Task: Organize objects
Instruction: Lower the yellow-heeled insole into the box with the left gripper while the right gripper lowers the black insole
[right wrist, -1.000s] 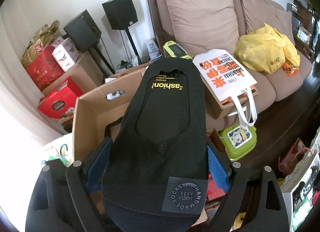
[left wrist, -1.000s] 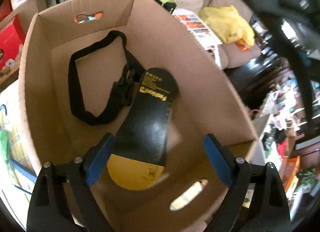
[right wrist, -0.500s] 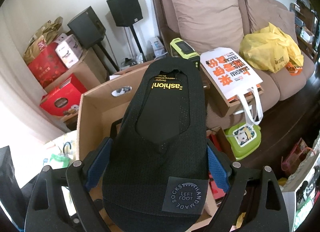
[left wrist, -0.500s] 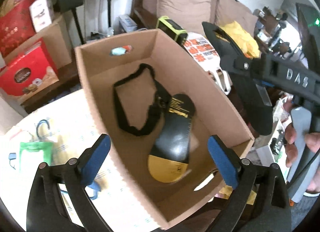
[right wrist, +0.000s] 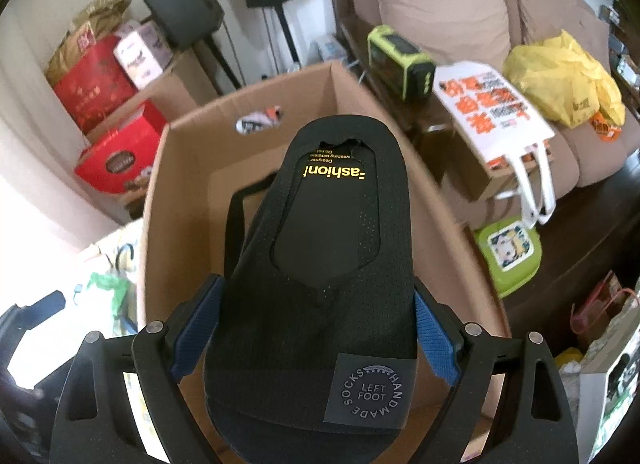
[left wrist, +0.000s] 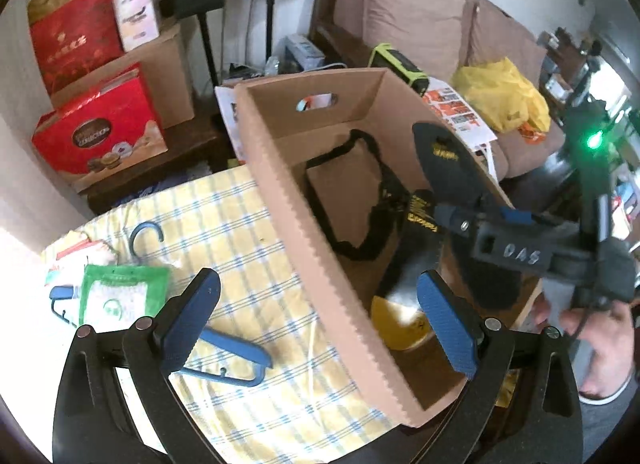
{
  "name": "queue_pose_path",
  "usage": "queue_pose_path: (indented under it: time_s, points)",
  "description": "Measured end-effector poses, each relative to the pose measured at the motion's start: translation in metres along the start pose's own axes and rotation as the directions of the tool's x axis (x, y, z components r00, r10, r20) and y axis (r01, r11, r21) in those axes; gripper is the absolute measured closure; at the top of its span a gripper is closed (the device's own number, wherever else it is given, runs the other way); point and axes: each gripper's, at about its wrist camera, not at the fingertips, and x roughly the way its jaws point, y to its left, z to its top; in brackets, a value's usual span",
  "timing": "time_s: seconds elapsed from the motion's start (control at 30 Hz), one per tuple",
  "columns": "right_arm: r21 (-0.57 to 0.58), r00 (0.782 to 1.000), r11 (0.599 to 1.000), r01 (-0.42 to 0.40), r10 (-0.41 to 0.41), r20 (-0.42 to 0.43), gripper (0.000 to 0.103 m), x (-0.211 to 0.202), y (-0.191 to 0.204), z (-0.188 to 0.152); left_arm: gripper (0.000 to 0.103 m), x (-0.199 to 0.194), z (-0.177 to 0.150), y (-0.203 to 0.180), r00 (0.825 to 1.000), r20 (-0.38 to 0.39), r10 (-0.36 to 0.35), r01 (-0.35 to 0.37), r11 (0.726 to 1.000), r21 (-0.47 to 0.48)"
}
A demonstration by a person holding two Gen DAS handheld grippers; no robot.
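While the box fills the middle of both views, open-topped with a hand slot in its far wall, the checked cloth spreads from its side toward 8 o'clock in the left view. Inside the box lie a black strap and a card with a yellow end and yellow lettering too blurred to read in full. A sock pack is clamped between the blue pads of the right gripper, its long axis running toward 12 o'clock over the box; it reads "ashion!" in yellow, and a patch at 5 o'clock says "HANDMADE SOCKS LEFT FOOT". That gripper's body carries "DAS". The left gripper stands wide and empty, its jaws having just been opening, astride the near box wall. A blue hanger lies on the cloth by its pad at 8 o'clock.
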Motion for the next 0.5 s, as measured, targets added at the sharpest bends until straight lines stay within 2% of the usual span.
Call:
queue_pose_path:
  time_s: [0.17,0.37,0.5]
  points:
    - [-0.038,0.998,0.999,0.022,-0.024,-0.059,0.013,0.03,0.014,-0.012,0.004,0.005,-0.004,0.019,1.0,-0.014,0.002,-0.002,1.0,-0.028]
    - [-0.041,0.994,0.997,0.064,-0.067,-0.087,0.013,0.051,0.015,-0.004,0.004,0.011,-0.007,0.032,1.0,-0.023,0.002,-0.003,0.999,-0.051]
    - [-0.018,0.981,0.991,0.13,-0.131,-0.144,0.012,0.072,0.008,0.001,0.004,0.014,-0.009,0.039,0.999,-0.032,0.007,-0.008,0.998,-0.056]
